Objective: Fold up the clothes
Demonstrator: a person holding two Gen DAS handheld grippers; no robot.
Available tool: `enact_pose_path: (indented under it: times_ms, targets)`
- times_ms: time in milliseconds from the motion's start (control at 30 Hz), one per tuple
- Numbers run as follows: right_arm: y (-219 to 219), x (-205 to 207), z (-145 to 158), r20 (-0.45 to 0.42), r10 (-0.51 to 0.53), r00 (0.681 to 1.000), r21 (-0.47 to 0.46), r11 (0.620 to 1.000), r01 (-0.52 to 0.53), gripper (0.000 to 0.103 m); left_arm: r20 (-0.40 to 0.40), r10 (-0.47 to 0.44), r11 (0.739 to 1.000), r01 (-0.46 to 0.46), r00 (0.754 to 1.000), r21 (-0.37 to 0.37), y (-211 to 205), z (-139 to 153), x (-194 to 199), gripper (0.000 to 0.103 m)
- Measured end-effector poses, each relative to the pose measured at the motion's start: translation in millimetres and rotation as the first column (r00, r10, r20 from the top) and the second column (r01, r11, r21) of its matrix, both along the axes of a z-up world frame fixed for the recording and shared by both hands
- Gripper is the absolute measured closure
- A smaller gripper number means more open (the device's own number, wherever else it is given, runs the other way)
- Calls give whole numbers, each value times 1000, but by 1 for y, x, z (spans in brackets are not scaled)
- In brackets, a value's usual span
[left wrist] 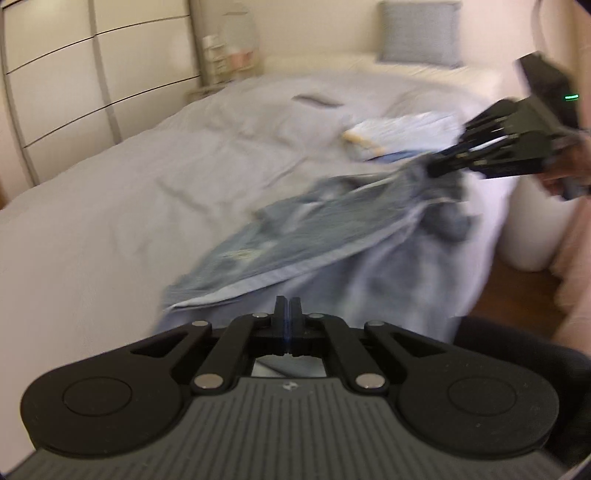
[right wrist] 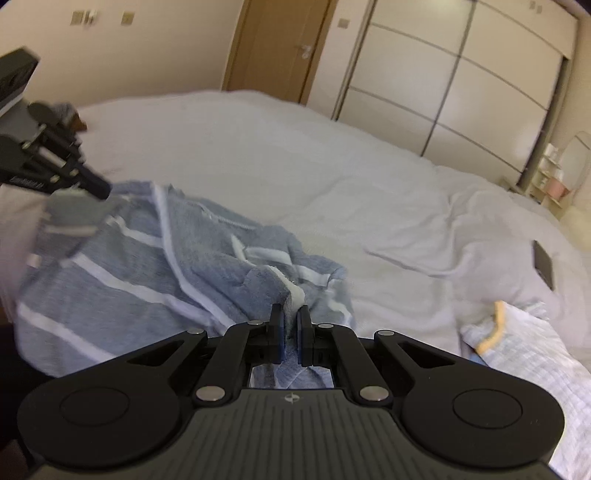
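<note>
Garment (right wrist: pixel 122 266) of blue-grey cloth with white stripes lies bunched on the near side of the bed (right wrist: pixel 258 155), filling the lower left of the right wrist view and running from the lower centre to the right of the left wrist view, where one part of it hangs over the bed's edge. The picture there is smeared, so its folds are hard to read. The right hand-held gripper (right wrist: pixel 290 317) has its fingers drawn close together on a white-edged fold of the garment at the bottom centre of its own view; in the left wrist view it shows at the right edge, pinching the cloth. The left hand-held gripper (left wrist: pixel 288 306) stands at the bottom centre of its view with fingers pressed together on a thin edge of the garment; in the right wrist view it shows at the left edge, its tips at the cloth. A folded pale checked piece (right wrist: pixel 524 343) with a yellow trim lies just beside the garment, lower right in the right wrist view. A dark flat object (right wrist: pixel 543 264) rests on the bed farther right. A grey pillow (left wrist: pixel 421 33) sits at the upper right of the left wrist view, a wardrobe (left wrist: pixel 92 74) at its upper left, and a wooden door (right wrist: pixel 277 44) at the top of the right wrist view.
</note>
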State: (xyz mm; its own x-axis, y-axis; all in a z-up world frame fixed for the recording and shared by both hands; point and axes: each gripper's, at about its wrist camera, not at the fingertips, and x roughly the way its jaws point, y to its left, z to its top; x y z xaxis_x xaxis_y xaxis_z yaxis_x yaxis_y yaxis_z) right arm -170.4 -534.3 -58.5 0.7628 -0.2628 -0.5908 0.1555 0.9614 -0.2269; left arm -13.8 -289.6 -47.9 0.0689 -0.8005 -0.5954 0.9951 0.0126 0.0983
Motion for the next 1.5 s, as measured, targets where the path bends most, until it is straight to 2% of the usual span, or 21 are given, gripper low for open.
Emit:
enact_pose_path:
  times_ms: [67,167,267,367,400,467,533,633,667,700,833,933,1033,1100,1133,1200,1233,1300,1367,1433,1500]
  targets:
    - [3,-20,8,13,-28,1000,26,999,28,100,2,-21,1000,21,1000,1,10,3,-12,103]
    - [1,-44,3,-5,-81,997,75,994,81,100,33,37,999,-36,999,-17,14,4,-7,98]
    - [-4,-56,-13,-56,-130,990,103,985,136,100,60,143,989,-141,988,-40,7,6,18,91]
    - [-5,-59,-19,-75,-144,987,122,981,153,100,46,194,980,-192,980,-41,-6,5,49,81]
    - [-5,-60,-20,-81,-143,986,127,980,153,100,30,197,980,-197,980,-29,-12,2,59,79]
    - [-4,-56,-23,-105,-123,987,136,981,137,100,8,191,981,-191,982,24,-24,-9,72,64]
    - [-4,-54,-27,-119,-113,986,140,982,130,100,16,175,981,-176,984,82,-33,-22,78,58]
    - [-2,-51,-33,-129,-107,986,152,980,127,99,14,162,974,-162,987,156,-37,-39,79,65]
    - [0,-51,-35,-130,-105,986,155,980,125,99,10,163,972,-162,987,170,-35,-41,78,86]
    - [2,-50,-37,-131,-104,986,157,980,124,99,9,164,971,-163,986,177,-32,-41,75,103]
    - [1,-51,-38,-125,-108,986,164,978,128,99,-30,115,986,-110,993,128,-8,-28,49,103]
    - [0,-54,-33,-110,-120,987,168,976,137,99,-116,4,996,7,993,93,18,-14,15,103]
    - [-1,-59,-30,-101,-132,986,178,973,148,99,-201,-144,980,168,969,106,38,-9,-18,103]
    - [-3,-61,-30,-103,-148,984,186,968,166,97,-245,-196,962,234,949,137,46,-10,-30,103]
    - [-4,-62,-30,-105,-157,982,191,966,174,96,-250,-173,969,210,953,130,49,-8,-24,101]
    - [-5,-65,-27,-95,-173,980,202,961,189,77,-259,-82,990,109,963,93,52,-2,0,98]
    - [-5,-66,-24,-77,-183,980,207,959,195,75,-264,-36,995,58,964,76,54,1,13,96]
    - [-7,-71,-12,-10,-178,984,255,951,175,74,-278,55,998,-45,959,41,57,6,37,72]
    - [-11,-71,1,57,-182,982,304,940,157,74,-291,157,987,-158,944,21,57,10,64,67]
    - [-17,-65,13,110,-183,977,311,940,141,68,-291,268,963,-269,919,37,47,9,94,67]
    - [-27,-47,20,122,-168,978,286,950,128,51,-288,306,951,-302,907,60,31,3,113,66]
